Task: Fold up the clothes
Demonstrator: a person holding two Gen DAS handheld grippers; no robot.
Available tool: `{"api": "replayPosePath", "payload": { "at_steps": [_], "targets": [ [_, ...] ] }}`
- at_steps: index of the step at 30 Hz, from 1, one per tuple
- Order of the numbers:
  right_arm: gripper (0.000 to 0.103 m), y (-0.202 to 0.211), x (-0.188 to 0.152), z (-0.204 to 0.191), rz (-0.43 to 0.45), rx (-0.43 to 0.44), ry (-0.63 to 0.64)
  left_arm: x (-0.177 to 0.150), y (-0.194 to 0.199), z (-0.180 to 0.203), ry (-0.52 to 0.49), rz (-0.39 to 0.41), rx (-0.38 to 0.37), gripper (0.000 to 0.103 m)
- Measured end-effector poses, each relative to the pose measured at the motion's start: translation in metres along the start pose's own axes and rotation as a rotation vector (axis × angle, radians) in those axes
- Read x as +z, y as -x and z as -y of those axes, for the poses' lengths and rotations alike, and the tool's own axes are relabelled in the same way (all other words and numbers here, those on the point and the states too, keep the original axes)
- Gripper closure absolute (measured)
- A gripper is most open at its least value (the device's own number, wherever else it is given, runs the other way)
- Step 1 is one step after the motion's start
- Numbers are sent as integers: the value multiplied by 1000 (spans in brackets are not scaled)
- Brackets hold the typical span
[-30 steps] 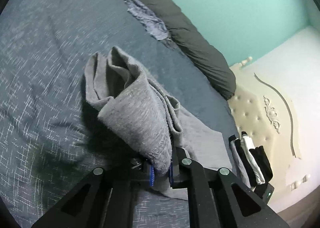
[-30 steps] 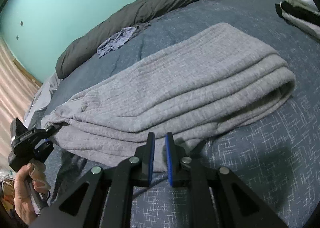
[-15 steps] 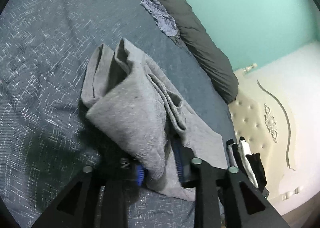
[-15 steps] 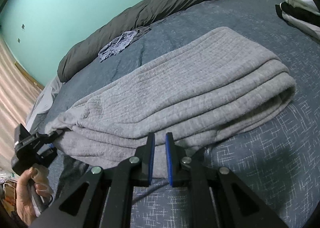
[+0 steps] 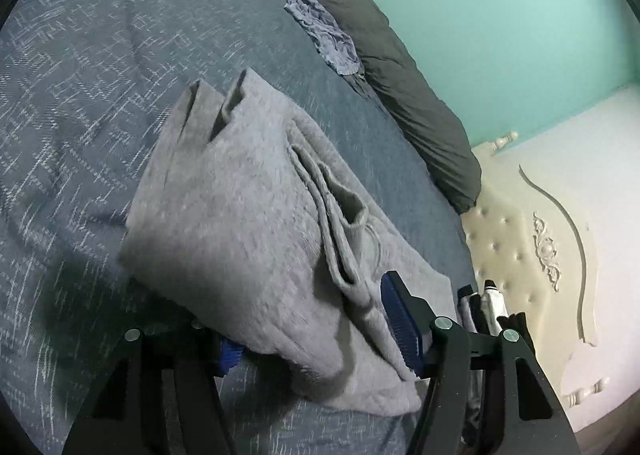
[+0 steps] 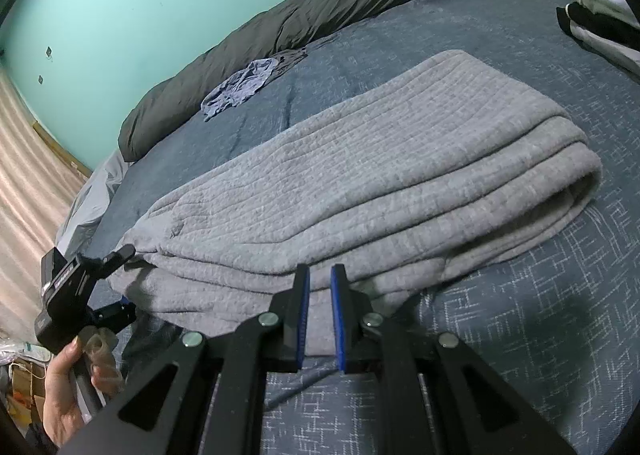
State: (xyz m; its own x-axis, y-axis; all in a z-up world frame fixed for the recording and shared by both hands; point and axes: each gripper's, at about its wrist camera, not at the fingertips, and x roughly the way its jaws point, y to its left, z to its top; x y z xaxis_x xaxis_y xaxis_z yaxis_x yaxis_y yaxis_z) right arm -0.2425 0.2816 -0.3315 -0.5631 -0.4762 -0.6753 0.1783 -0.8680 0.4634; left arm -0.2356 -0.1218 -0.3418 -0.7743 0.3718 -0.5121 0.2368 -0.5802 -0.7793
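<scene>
A grey ribbed garment [image 6: 380,175] lies folded lengthwise in several layers on the blue patterned bed cover [image 6: 540,335]. My right gripper [image 6: 320,295] sits at its near long edge, jaws narrow with grey cloth pinched between the blue pads. In the left wrist view the garment's narrow end [image 5: 248,239] rests in a soft heap between the spread fingers of my left gripper [image 5: 312,331], which is open. The right wrist view also shows the left gripper [image 6: 124,283] at the garment's left end, held by a person's hand [image 6: 72,387].
A dark grey rolled duvet [image 6: 320,15] runs along the teal wall, with a crumpled blue garment [image 6: 240,87] beside it. Folded black-and-white clothes [image 6: 592,7] lie at the head end by the cream tufted headboard [image 5: 512,223]. The bed edge drops off at the left.
My left gripper has opened wide and let go of the garment's end, which has settled onto the bed. The right gripper keeps its place and narrow gap.
</scene>
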Motion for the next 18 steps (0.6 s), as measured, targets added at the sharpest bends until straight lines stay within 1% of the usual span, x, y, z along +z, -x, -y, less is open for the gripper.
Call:
{"api": "replayPosePath", "payload": {
  "at_steps": [4,5,7,9,10,15,18],
  "targets": [
    [93,-1,-2,-1,-4,6,2,4,-4,-6,38,9,-10,39],
    [93,-2,-2,0,-5,7,0,4,-4,-6,40,14,-7,42],
    [93,-2,-2,0,-6,11,-3,5,-3,-2,32,24,2,70],
    [93,-2,-2,2,-8,12,-7,6,-2,5,18,33,12,78],
    [93,-2,-2,3,-10,14,-10,6,-1,9,11,38,17,80],
    [93,0,-2,8,-7,22,-33,9,3,27,-28,61,42,82],
    [93,4,-1,13,4,28,-52,8,7,53,-91,71,49,83]
  ]
}}
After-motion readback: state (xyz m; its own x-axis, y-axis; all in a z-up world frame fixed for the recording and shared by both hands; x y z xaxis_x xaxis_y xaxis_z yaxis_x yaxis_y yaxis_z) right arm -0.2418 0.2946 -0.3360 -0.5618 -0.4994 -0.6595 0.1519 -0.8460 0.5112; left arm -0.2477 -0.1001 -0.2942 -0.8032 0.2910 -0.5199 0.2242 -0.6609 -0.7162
